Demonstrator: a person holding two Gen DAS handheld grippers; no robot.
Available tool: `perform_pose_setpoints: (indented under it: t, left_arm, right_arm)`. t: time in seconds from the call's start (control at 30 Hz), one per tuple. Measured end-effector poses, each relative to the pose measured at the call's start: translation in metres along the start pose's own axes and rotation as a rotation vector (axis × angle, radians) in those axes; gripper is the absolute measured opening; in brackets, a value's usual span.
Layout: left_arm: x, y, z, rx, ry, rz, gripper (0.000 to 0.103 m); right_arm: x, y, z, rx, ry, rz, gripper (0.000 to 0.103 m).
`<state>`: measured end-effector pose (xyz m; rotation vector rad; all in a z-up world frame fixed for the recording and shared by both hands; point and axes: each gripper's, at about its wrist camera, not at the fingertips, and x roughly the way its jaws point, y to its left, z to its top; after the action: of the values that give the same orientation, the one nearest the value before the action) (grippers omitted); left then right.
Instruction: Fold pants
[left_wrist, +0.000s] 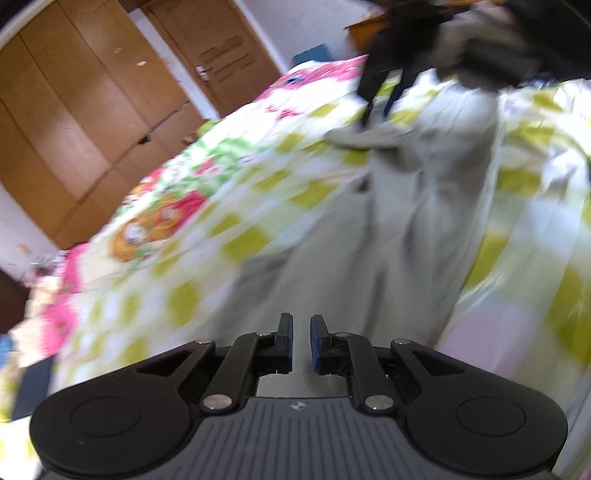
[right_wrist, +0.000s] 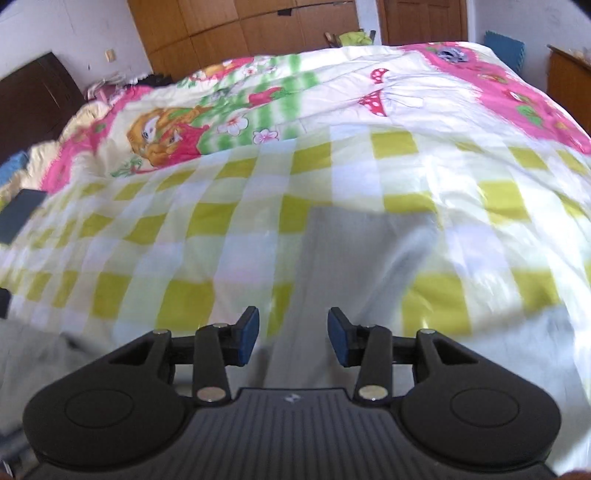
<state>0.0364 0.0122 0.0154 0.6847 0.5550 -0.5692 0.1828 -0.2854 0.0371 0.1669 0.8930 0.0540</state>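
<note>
Light grey-green pants (left_wrist: 424, 206) lie stretched along a checked bedspread (left_wrist: 258, 192). In the left wrist view they run from under my left gripper (left_wrist: 301, 343) up toward my right gripper (left_wrist: 461, 48), which shows as a blurred dark shape over the far end. My left gripper's jaws stand a narrow gap apart with nothing between them. In the right wrist view a pant leg (right_wrist: 354, 266) reaches away from my right gripper (right_wrist: 293, 338), which is open wide and empty just above the cloth.
The bed has a yellow-green checked sheet (right_wrist: 221, 221) and a pink cartoon quilt (right_wrist: 498, 96) behind. Wooden wardrobes (left_wrist: 74, 110) and a door (right_wrist: 424, 18) line the wall. A dark flat object (right_wrist: 18, 210) lies at the bed's left edge.
</note>
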Motion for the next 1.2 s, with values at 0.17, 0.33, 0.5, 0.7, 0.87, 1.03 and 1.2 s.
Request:
perform_pose_setpoints:
  t: [0.17,0.33,0.5,0.7,0.87,1.03,1.2]
  left_arm:
    - [0.021,-0.018,0.005,-0.044,0.010,-0.111,0.028]
    - [0.023,-0.028,0.000,-0.012,0.010,-0.120,0.028]
    - [0.019,-0.024,0.011,-0.023,0.000,-0.077,0.028]
    - [0.001,-0.024,0.030,0.001,-0.039,-0.016,0.029]
    - [0.009,-0.048,0.036,0.027,-0.032,-0.057,0.029]
    - [0.022,-0.077,0.041,0.090,0.003,-0.115,0.029]
    - [0.025,-0.090,0.046,0.150,0.033,-0.115,0.029]
  right_arm:
    - [0.048,0.019,0.012,-0.132,0.113,-0.112,0.044]
    - [0.068,-0.003,0.026,-0.083,0.113,-0.168,0.003]
    - [0.002,-0.022,0.043,0.071,-0.048,0.007,0.003]
    - [-0.133,-0.066,0.020,0.226,-0.346,0.218,0.003]
    - [-0.155,-0.140,-0.074,0.464,-0.359,0.188,0.003]
    - [-0.110,-0.213,-0.174,0.773,-0.206,0.113,0.007]
    - [-0.127,-0.196,-0.167,0.557,-0.257,0.020,0.017]
